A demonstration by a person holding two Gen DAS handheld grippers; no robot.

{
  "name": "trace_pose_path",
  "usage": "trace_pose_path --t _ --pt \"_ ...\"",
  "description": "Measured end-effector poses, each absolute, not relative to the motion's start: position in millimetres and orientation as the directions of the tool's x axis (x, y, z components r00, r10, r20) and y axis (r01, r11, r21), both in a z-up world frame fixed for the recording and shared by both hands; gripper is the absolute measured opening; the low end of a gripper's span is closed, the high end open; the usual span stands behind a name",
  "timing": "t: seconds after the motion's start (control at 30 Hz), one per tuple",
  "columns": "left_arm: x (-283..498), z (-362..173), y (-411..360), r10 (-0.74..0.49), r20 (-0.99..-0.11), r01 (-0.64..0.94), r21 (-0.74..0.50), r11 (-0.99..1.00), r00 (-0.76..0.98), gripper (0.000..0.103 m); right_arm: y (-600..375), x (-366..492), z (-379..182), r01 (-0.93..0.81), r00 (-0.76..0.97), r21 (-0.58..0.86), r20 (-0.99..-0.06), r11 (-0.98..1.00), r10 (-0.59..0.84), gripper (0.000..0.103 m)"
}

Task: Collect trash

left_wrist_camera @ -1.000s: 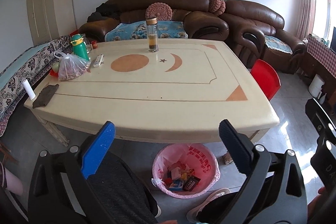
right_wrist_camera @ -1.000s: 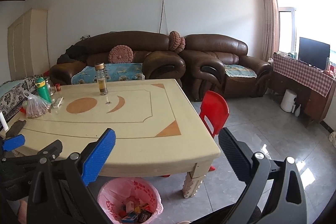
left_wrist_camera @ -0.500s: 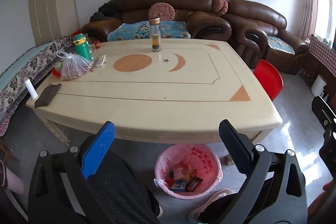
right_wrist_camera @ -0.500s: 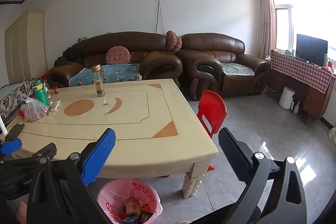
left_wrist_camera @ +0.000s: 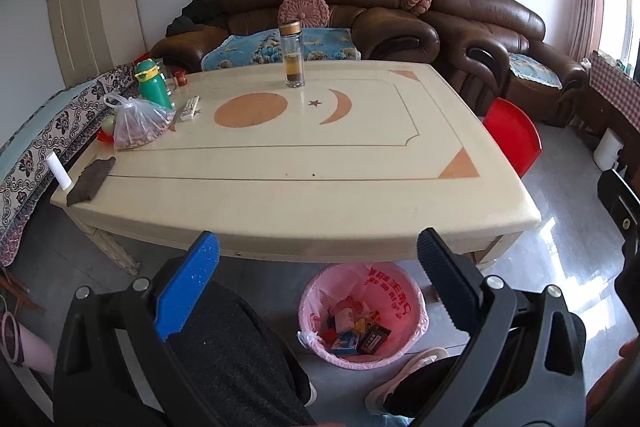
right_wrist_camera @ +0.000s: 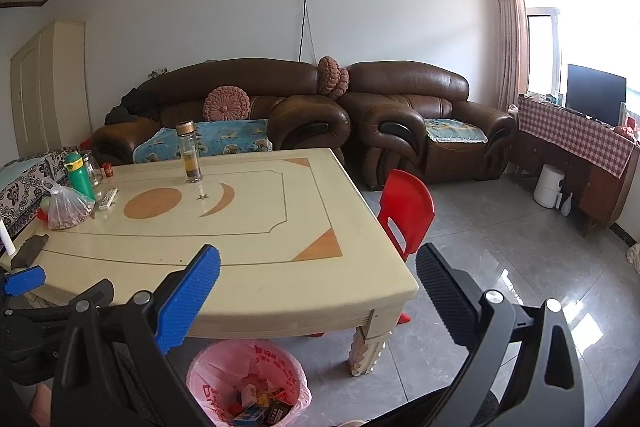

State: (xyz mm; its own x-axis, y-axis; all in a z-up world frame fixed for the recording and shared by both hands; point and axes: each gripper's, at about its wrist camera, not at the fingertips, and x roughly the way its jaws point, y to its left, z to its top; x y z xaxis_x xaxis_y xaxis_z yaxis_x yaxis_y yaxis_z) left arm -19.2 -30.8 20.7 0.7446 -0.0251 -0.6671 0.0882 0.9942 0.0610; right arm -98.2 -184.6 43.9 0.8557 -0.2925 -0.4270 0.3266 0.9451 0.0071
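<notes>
Under the near edge of the table [left_wrist_camera: 320, 203] sits your pink-lined trash bin [left_wrist_camera: 362, 311], already holding small boxes and wrappers [left_wrist_camera: 354, 331], just beside your knee in dark trousers [left_wrist_camera: 236, 347]. Your left gripper [left_wrist_camera: 316, 259] hangs spread wide with nothing between its fingers, aimed over the bin toward the tabletop. Your right gripper [right_wrist_camera: 318, 267] is equally wide and empty, off to the right, with the glass bottle [right_wrist_camera: 189, 151] and bag of nuts [right_wrist_camera: 66, 205] far across the table.
</notes>
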Motion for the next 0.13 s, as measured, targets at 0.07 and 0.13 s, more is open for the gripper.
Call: trace_pose_path --t 0.07,0.13 --pt "-19.1 21.0 -32.2 -0.025 -0.666 0.094 0.068 0.993 0.745 0.097 -184.5 -99.2 43.6 0.326 0.856 0.007 -0.428 0.945 -0.291 0.096" --pt "-19.5 20.6 -33.2 -0.021 -0.668 0.094 0.074 0.993 0.744 0.097 -184.2 -99.5 43.4 0.325 0.856 0.007 -0.427 0.946 -0.291 0.096"
